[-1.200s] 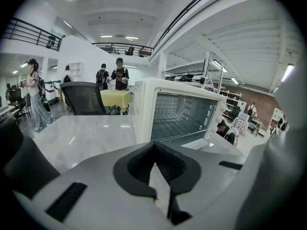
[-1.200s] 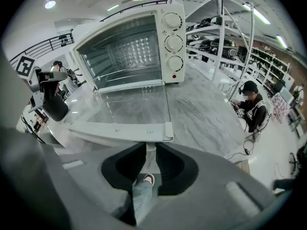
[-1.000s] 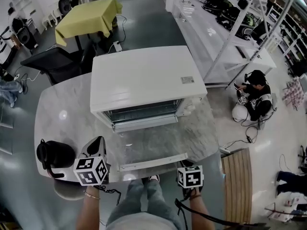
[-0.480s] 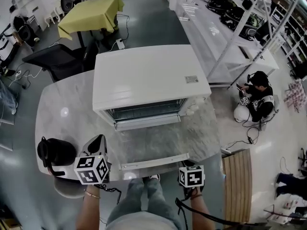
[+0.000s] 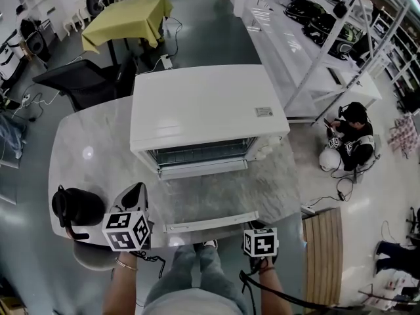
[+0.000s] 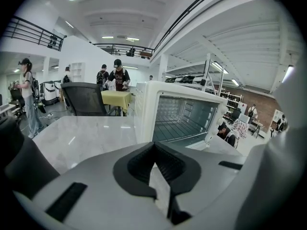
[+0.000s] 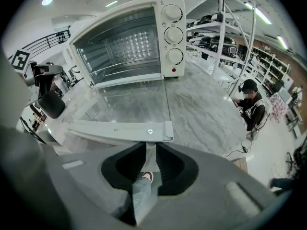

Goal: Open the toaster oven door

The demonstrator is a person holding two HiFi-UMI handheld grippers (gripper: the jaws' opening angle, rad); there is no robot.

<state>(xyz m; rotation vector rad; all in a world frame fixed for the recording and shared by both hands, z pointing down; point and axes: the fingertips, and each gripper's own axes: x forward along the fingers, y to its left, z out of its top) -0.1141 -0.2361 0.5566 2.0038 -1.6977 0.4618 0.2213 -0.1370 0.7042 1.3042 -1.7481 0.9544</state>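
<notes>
Item: toaster oven (image 5: 207,107), white, box-shaped, standing near the middle of the grey marbled tabletop (image 5: 92,143), its front facing me. A small label (image 5: 264,111) sits near the right front corner of its flat top. Door (image 7: 124,107): glass panel in a white frame, hinged at the bottom, fully let down and lying about level over the tabletop, reaching out towards me. Handle (image 5: 210,222): a long white bar across the door's free edge, at the tabletop's near edge, with a screw head showing near its right end. Cavity: open to view, metal-lined, a wire rack across it. Controls: three round white dials (image 7: 173,34) stacked in a column on the front panel to the right of the opening, with a small red lamp (image 7: 173,70) below them. My left tongs (image 6: 154,145): tips brought together, nothing between them, raised over the tabletop's near left part and pointing at the oven's left front corner, well apart from the door. My right tongs (image 7: 146,146): pads a thin slit apart, holding nothing; they sit just short of the right end of the handle, not touching it, and my trouser leg and shoe show through the slit. Other: black kettle (image 5: 77,207) on the tabletop's near left corner, just beside my left tongs. Surroundings: a table under a yellow cloth (image 5: 128,18) beyond the oven, white shelving (image 5: 308,38) to the right, and a person sitting on the floor (image 5: 348,136).
</notes>
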